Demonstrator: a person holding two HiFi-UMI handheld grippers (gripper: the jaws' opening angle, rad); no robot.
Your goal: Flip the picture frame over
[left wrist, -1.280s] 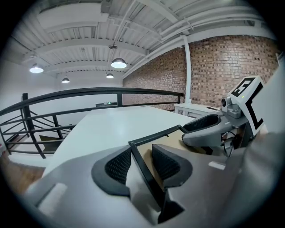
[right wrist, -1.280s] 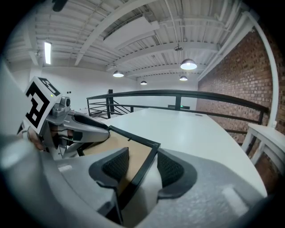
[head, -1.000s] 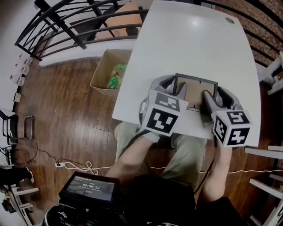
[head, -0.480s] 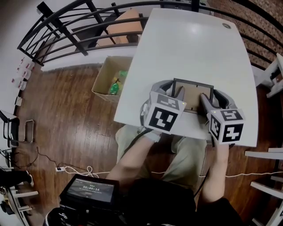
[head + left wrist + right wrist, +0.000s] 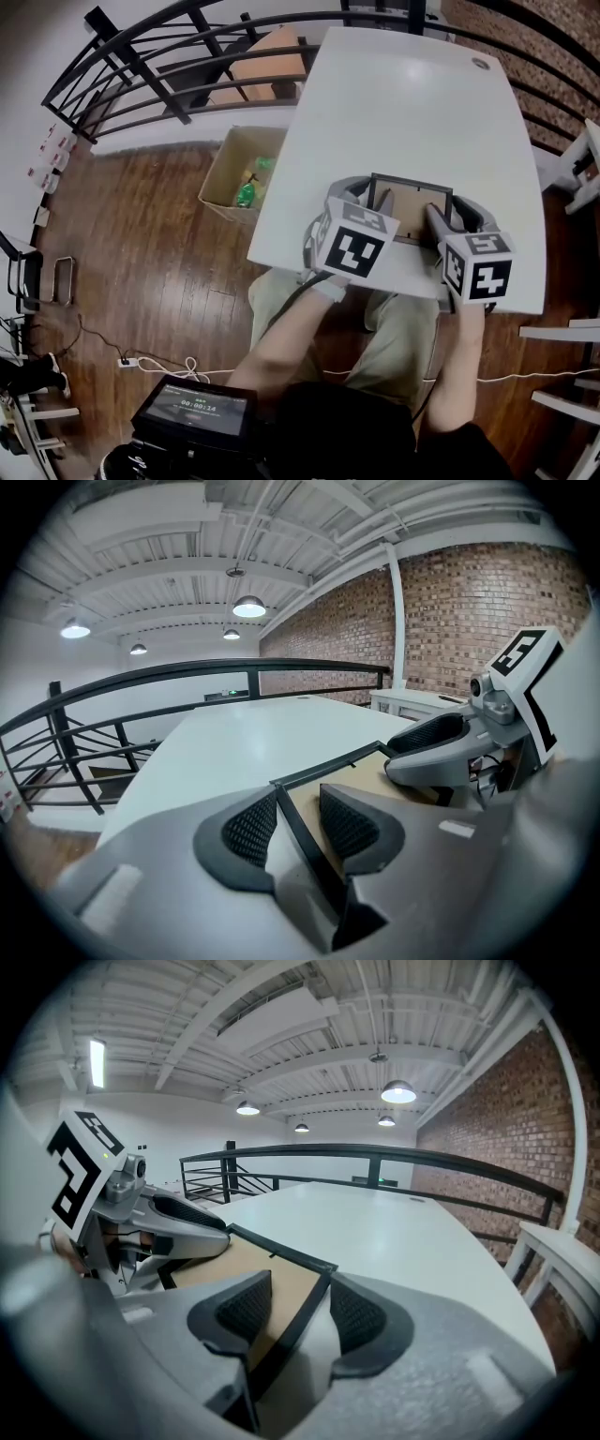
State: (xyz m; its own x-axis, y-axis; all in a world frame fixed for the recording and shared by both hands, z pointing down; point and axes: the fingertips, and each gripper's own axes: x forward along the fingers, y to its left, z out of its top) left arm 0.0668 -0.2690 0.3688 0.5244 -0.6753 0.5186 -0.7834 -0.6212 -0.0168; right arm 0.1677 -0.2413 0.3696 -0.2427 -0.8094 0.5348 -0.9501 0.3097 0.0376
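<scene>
From the head view, the frame (image 5: 412, 201) sits over the near part of the white table (image 5: 403, 94), its brown backing turned up toward the person. The left hand-held gripper (image 5: 364, 194) is at the frame's left side and the right hand-held gripper (image 5: 448, 212) at its right. Well left of the frame, down on the floor, stands an open box (image 5: 234, 169).

In the left gripper view, the frame's dark left rail (image 5: 328, 764) runs straight between the jaws, with the ribbed pads (image 5: 251, 829) closed against it on either side. That one is gripping the frame.

In the right gripper view it is the same story mirrored. The frame's right rail (image 5: 281, 1283) lies pinched between the two pads (image 5: 244, 1312), with the brown backing spreading away to the left.

I cannot tell whether the frame's far edge rests on the table or hangs just clear of it.

As I judge it, the flip is under way rather than finished. The frame is held at both sides with its back showing, and it is not yet laid flat and released.
</scene>
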